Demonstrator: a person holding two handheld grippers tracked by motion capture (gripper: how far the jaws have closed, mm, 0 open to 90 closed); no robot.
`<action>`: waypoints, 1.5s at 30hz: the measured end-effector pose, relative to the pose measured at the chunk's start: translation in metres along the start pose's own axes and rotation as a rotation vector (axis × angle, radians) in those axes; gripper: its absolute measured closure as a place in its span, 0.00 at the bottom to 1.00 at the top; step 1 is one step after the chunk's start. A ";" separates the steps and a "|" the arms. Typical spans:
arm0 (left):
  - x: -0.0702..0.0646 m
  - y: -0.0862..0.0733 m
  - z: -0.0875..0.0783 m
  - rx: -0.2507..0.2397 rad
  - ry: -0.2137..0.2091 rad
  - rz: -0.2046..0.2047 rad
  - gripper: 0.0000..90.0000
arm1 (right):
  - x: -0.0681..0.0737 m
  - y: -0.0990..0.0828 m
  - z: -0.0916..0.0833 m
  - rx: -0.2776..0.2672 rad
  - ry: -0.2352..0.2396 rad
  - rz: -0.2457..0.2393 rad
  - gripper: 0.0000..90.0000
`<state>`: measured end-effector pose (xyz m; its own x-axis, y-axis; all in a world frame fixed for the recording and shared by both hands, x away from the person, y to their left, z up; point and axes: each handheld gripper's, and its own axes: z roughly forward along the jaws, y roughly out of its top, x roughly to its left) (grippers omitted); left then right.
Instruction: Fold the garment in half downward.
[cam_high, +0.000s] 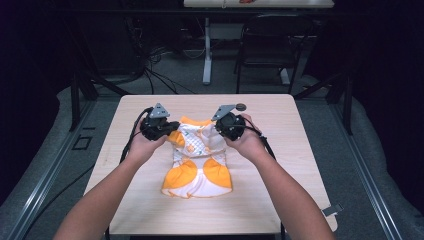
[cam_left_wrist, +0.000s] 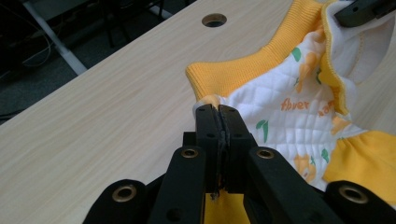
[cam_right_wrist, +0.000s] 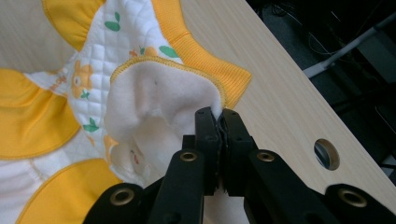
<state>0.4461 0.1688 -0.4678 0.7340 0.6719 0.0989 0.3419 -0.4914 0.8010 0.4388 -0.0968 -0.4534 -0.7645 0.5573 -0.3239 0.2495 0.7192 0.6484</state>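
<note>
The left gripper (cam_left_wrist: 218, 112) has its jaws pressed together on the edge of a small quilted garment (cam_high: 197, 157), biting the white-and-orange cloth just below the ribbed orange band (cam_left_wrist: 243, 70) at that corner. The right gripper (cam_right_wrist: 217, 114) is likewise clamped, on the fleecy white lining (cam_right_wrist: 159, 98) where the garment's top edge folds open beside its own ribbed band. Between the two grippers the top of the garment is lifted and spread, while the rest lies flat on the table (cam_high: 280, 200), its long axis running from the grippers back toward the person, with two orange patches at the near end. The lifted opening seems to face away from the person, though the hands hide part of it. Beyond the left gripper the tabletop is bare wood up to a round hole (cam_left_wrist: 214, 20). Behind the table stand a dark chair (cam_high: 270, 45) and a white table leg (cam_high: 207, 50), with cables on the floor.
</note>
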 end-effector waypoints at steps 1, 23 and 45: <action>-0.001 -0.002 -0.001 -0.001 0.000 0.004 0.98 | 0.002 -0.001 0.000 -0.006 0.005 0.001 0.97; -0.016 -0.037 -0.002 0.013 -0.061 0.003 0.98 | 0.029 -0.023 0.004 0.019 0.056 -0.047 0.96; -0.039 -0.062 -0.003 0.037 -0.119 0.019 0.95 | 0.052 -0.047 0.002 0.052 0.115 -0.057 0.94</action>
<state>0.3944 0.1745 -0.5200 0.8045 0.5924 0.0416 0.3465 -0.5252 0.7773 0.3887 -0.1010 -0.5023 -0.8409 0.4654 -0.2762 0.2316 0.7708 0.5935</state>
